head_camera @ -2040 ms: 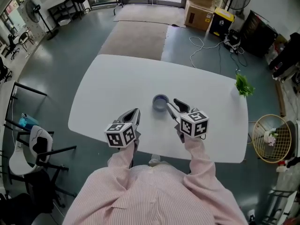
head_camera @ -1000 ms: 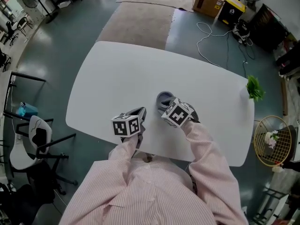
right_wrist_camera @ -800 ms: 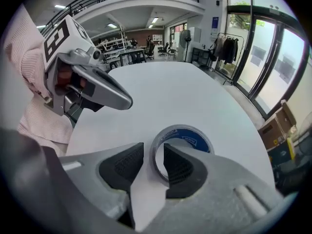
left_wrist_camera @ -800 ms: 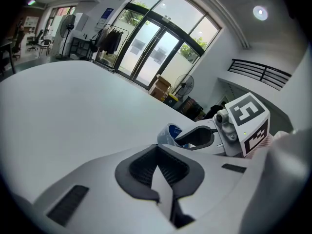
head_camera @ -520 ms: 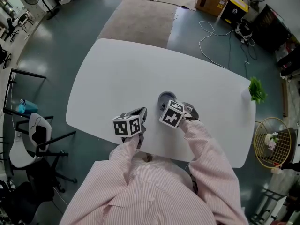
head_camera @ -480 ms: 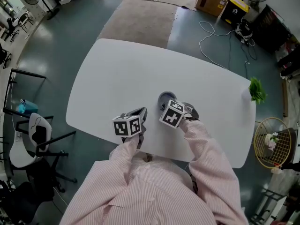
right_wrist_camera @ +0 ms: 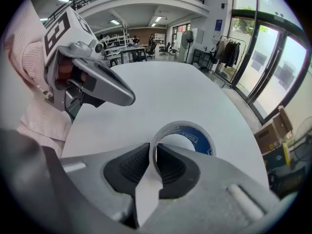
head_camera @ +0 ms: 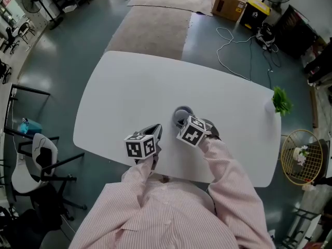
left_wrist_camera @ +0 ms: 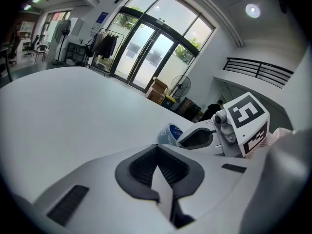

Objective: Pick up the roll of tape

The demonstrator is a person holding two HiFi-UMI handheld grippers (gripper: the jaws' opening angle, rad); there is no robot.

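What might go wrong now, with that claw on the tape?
The right claw is closing on only one thin wall of the roll of tape, so it may swing or slip out when lifted. The roll lies flat on the smooth table; it might skid instead.

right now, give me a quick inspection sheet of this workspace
surface: white table, no marks seen
job's things: roll of tape lying flat on the table
clutter: small green plant at the table's right edge
grippers: right gripper closing on the roll's wall, one jaw inside the ring; left gripper shut, empty
cables: white cable loose on the floor beyond the table
surroundings: rug, cardboard boxes, chair
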